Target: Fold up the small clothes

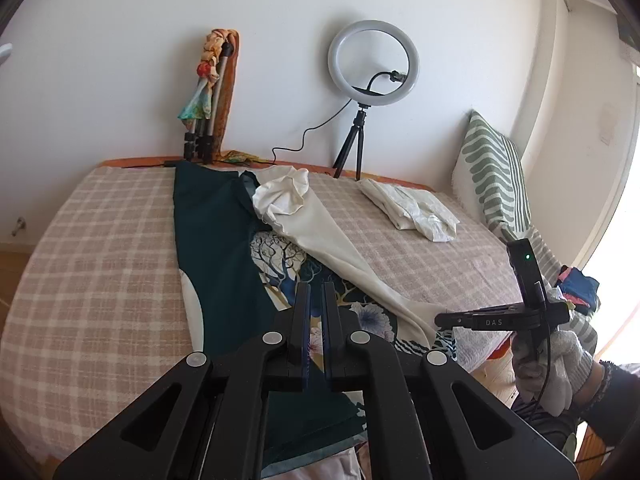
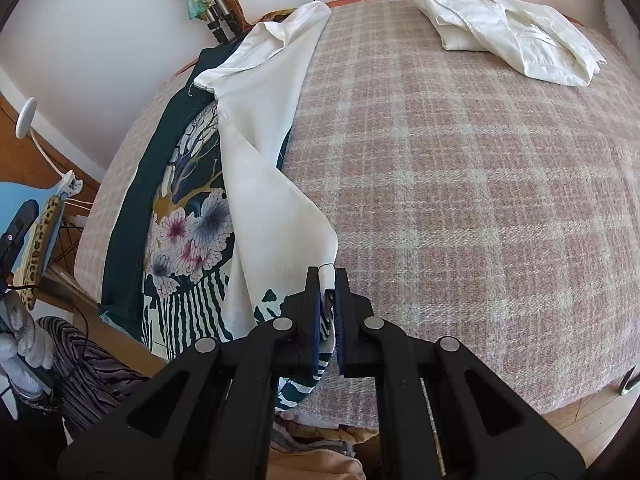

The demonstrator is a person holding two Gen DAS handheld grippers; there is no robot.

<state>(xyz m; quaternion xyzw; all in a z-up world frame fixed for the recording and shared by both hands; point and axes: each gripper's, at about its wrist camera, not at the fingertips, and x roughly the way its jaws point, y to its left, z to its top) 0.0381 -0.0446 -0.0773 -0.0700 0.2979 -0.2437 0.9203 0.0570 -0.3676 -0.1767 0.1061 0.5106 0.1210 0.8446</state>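
Observation:
A dark green garment point(image 1: 224, 240) point(image 2: 124, 240) with a tree-and-flower print and a cream underside lies lengthwise on the plaid bed cover point(image 1: 100, 240) point(image 2: 460, 180). Its cream side is turned over along the right. My left gripper point(image 1: 316, 290) is shut at the garment's near end, and the green cloth rises up to its pads. My right gripper point(image 2: 327, 278) is shut on the near right corner, with a cream fold pinched between the blue pads. The left wrist view shows the right gripper point(image 1: 438, 319) from the side, held by a gloved hand point(image 1: 560, 364).
A folded white shirt point(image 1: 408, 208) point(image 2: 508, 36) lies on the far right of the bed. A ring light point(image 1: 373, 60) on a tripod and a bundle of folded stands point(image 1: 208, 92) stand at the wall. A striped pillow point(image 1: 492, 176) leans at the right.

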